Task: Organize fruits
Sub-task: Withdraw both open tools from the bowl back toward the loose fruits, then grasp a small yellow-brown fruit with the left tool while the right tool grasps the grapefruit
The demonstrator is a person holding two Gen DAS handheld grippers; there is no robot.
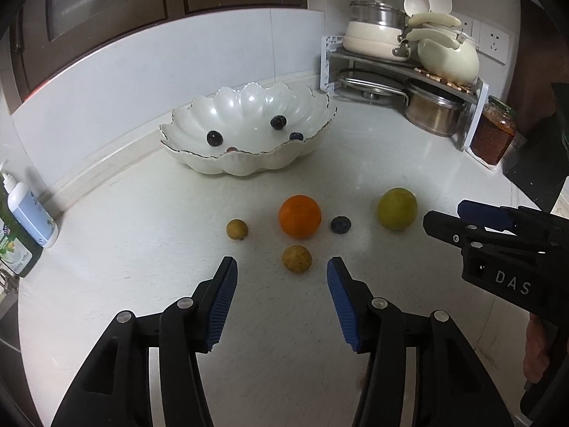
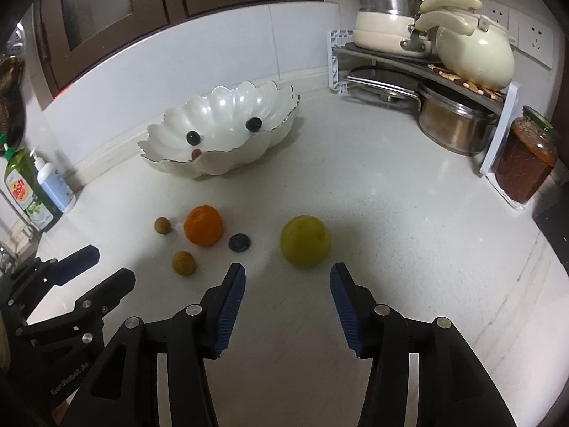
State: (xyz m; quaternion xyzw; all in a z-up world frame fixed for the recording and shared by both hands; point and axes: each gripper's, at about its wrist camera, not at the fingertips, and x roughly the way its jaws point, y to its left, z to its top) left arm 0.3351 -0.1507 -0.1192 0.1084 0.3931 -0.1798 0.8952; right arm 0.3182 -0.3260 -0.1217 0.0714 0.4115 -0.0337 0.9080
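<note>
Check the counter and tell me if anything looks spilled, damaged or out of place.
Nothing is spilled or broken. Five fruits sit loose on the counter outside the white bowl: an orange, a green citrus, a dark plum and two small brownish fruits. The bowl holds a few small dark fruits. Both grippers hold nothing, jaws apart.

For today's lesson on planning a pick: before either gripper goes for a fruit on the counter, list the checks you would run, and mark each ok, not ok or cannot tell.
1. Left gripper open and empty: ok.
2. Right gripper open and empty: ok.
3. Small yellow-brown fruit lined up just ahead of the left gripper: ok.
4. Green-yellow fruit lined up ahead of the right gripper: ok.
5. White scalloped bowl has room; only a few small fruits inside: ok.
6. Green-yellow fruit fits between the right gripper's open fingers: cannot tell.
</note>
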